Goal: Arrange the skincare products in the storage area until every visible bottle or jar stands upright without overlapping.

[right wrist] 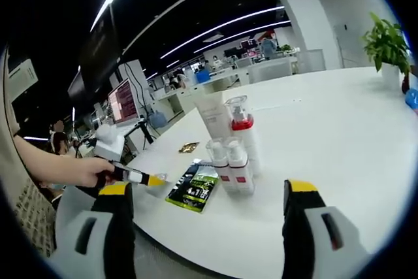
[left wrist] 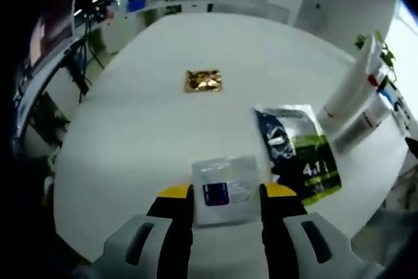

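Bright ceiling strip lights (right wrist: 215,27); soft focus; fisheye-bent edges.

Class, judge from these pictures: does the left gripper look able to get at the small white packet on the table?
Probably yes: the white packet lies flat between the open left gripper, with nothing across it.

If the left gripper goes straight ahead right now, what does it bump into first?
Probably the small clear sachet lying flat on the white table. It sits right between the left gripper fingers already. Beyond it lies the gold packet, though how high the gripper rides above the table is hard to judge.
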The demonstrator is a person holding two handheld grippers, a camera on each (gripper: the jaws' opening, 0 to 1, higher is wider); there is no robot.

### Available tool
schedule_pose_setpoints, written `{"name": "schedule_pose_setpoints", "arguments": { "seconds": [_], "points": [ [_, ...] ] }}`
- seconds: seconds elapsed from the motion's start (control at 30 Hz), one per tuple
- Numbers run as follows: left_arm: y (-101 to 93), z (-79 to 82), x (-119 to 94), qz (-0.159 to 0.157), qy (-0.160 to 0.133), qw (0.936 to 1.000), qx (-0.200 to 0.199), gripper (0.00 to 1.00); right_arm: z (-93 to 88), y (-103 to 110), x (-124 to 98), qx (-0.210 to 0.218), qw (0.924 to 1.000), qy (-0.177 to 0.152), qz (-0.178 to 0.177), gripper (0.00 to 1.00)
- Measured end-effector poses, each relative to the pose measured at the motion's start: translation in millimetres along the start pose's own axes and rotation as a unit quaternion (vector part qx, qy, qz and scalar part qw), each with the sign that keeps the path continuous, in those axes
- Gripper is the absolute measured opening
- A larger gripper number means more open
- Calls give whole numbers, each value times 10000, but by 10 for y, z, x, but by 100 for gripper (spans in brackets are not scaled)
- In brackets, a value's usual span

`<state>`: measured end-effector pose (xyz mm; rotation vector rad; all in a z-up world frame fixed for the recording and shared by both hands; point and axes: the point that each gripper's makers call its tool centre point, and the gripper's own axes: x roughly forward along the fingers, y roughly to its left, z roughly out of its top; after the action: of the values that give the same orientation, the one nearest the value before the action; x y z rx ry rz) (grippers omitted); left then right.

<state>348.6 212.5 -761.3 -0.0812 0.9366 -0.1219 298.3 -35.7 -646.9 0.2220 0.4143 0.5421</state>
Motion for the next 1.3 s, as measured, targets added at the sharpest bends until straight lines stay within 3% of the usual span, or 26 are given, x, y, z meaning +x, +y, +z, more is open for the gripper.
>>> {"name": "schedule_pose_setpoints", "arguments": {
  "seconds": [0.37, 0.67, 0.8, 1.1, 1.3],
  "points": [
    [-67, -45, 123, 109, 60, 9999, 37, 38, -20, 2, -3, 0, 10000, 54, 4, 95],
    [-25, -16, 120, 142, -79, 9998, 101, 38, -43, -1, 5, -19, 9999, 111, 11, 95],
    [-18, -2, 109, 125, -178, 9997, -107, 38, -59, 4, 11, -37, 9999, 158, 27, 95],
    [-37, 18, 114, -18, -285, 9995, -119, 44, -87, 26, 26, -34, 9996, 253, 98, 95],
    [29, -36, 29, -147, -290, 9984, -463, 50, -120, 55, 30, -80, 9993, 339, 166, 95]
  ]
}}
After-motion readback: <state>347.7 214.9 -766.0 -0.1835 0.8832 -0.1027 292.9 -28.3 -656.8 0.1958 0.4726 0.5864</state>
